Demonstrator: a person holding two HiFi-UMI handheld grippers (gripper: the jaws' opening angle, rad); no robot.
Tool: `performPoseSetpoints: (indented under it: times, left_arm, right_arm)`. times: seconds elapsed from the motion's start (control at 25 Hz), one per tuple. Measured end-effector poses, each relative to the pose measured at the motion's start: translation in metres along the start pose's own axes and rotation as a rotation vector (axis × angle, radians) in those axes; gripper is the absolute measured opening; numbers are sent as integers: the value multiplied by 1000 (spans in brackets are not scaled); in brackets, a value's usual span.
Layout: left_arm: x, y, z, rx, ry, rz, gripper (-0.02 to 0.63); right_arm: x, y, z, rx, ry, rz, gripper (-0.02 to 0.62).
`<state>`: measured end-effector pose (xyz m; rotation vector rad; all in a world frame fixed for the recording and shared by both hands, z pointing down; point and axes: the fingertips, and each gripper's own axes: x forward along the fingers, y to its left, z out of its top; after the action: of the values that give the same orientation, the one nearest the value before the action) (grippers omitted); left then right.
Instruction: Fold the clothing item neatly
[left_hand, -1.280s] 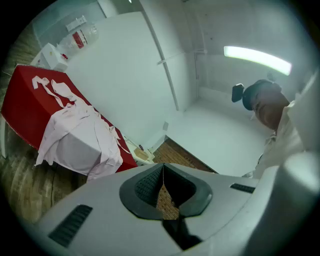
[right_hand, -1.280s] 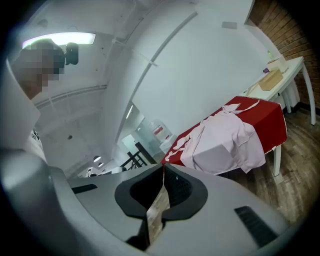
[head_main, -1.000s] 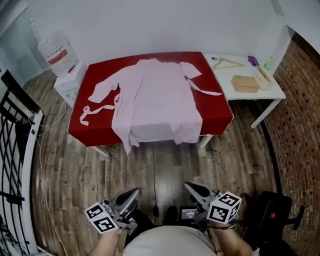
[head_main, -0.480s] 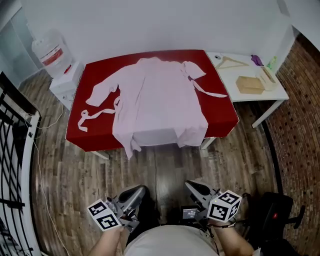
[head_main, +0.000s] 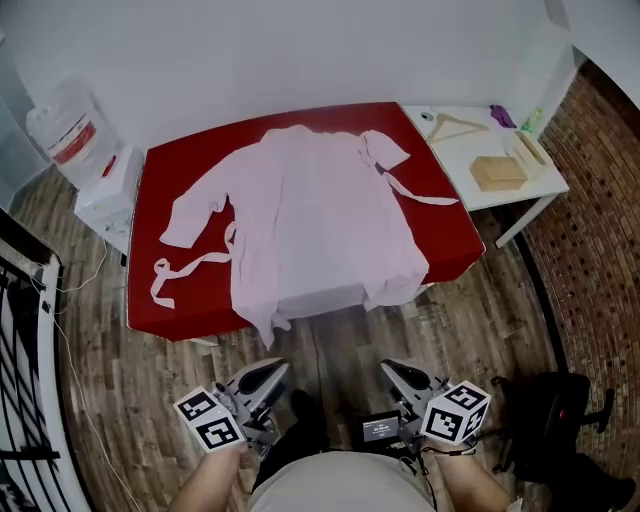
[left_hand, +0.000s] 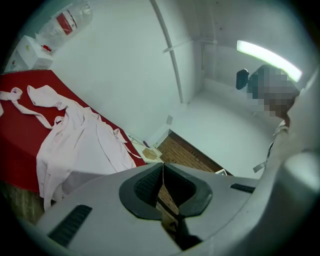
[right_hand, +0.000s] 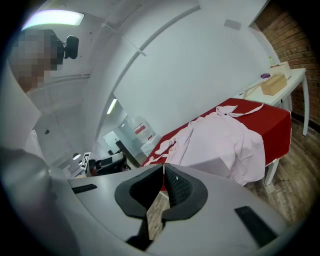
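Observation:
A pale pink robe (head_main: 310, 215) lies spread open on the red table (head_main: 160, 300), its hem hanging over the near edge and its belt (head_main: 185, 268) trailing at the left. The robe (left_hand: 75, 145) shows in the left gripper view, and the robe (right_hand: 220, 142) in the right gripper view. My left gripper (head_main: 272, 370) and right gripper (head_main: 388, 370) hover low over the wooden floor, well short of the table. Both are shut with nothing between the jaws. The left gripper (left_hand: 162, 167) points level; the right gripper (right_hand: 164, 167) tilts slightly down.
A white side table (head_main: 500, 195) at the right carries a wooden hanger (head_main: 455, 125) and a cardboard box (head_main: 497, 172). A water bottle (head_main: 65, 130) stands on a white cabinet at the left. A black railing (head_main: 25, 400) lines the left edge, and a dark bag (head_main: 550, 420) lies at the lower right.
Both grippers and the head view have moved forward toward the red table, which now lies nearer and larger in view. The jaws stayed shut.

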<state>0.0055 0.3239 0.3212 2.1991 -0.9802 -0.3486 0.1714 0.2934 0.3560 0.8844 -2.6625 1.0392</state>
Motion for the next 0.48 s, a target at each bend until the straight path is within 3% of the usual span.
performPoseSetpoints:
  times: [0.48]
  left_arm:
    - [17,52,37,-32,86,-91,6]
  right_arm:
    - [43,-1,27,-103,-48,-177,15]
